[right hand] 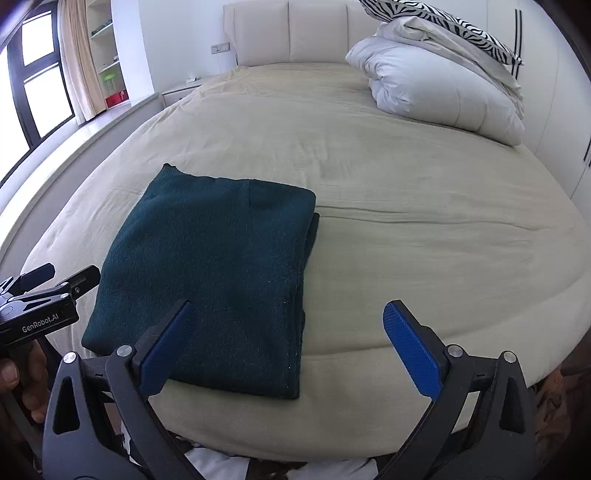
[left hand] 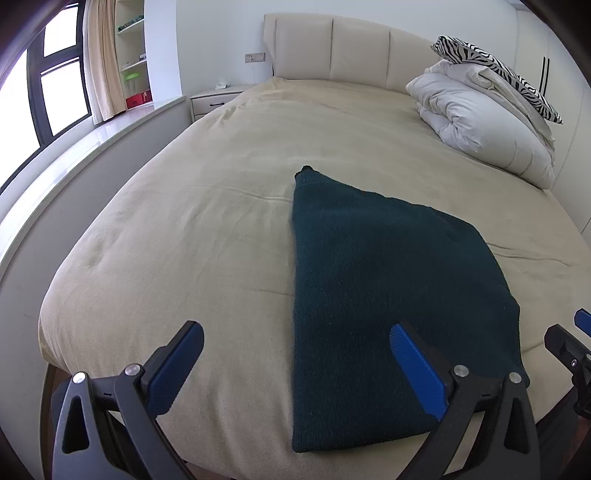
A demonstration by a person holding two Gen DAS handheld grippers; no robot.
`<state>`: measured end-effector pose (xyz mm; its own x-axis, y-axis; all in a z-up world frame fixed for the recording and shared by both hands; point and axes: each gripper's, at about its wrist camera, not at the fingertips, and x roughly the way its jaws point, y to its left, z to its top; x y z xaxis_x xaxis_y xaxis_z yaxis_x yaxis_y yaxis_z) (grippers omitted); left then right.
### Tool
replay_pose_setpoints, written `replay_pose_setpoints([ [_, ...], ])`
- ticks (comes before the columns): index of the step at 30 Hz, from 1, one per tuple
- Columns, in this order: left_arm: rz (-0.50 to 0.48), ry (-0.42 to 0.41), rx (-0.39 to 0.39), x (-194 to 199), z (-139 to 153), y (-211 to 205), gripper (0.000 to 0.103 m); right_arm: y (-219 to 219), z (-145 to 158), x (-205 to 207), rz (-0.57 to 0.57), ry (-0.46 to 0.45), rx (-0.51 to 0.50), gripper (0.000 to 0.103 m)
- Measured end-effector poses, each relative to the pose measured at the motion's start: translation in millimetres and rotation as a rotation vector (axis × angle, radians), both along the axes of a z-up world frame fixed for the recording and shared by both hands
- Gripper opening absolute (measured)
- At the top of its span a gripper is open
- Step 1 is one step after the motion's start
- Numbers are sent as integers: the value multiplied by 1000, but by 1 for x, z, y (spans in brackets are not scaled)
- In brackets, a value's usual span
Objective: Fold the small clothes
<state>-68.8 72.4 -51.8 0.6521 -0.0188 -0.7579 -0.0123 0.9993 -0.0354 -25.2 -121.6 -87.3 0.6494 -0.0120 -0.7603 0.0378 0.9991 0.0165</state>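
Dark green knitted garment [right hand: 207, 273], folded into a thick rectangle, lying flat near the front edge of the wide beige bed sheet [right hand: 406, 206]; 1 pointed corner sticking out at its far left. Left gripper [left hand: 297, 345] spread wide, empty, above the garment's near left edge; its right blue pad over the knit, contact impossible to judge. Right gripper [right hand: 286, 319] likewise released, gripping nothing, over the near right edge. Folded white quilt [right hand: 439, 81] under a zebra-striped pillow [right hand: 443, 26] far right, by the padded cream headboard [right hand: 291, 33].
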Motion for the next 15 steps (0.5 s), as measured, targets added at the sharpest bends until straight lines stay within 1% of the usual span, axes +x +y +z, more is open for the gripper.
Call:
replay_pose_setpoints([
  [15,0,-4,6,-1,0,0,103,-1,-2,1,-7,11,18,103],
])
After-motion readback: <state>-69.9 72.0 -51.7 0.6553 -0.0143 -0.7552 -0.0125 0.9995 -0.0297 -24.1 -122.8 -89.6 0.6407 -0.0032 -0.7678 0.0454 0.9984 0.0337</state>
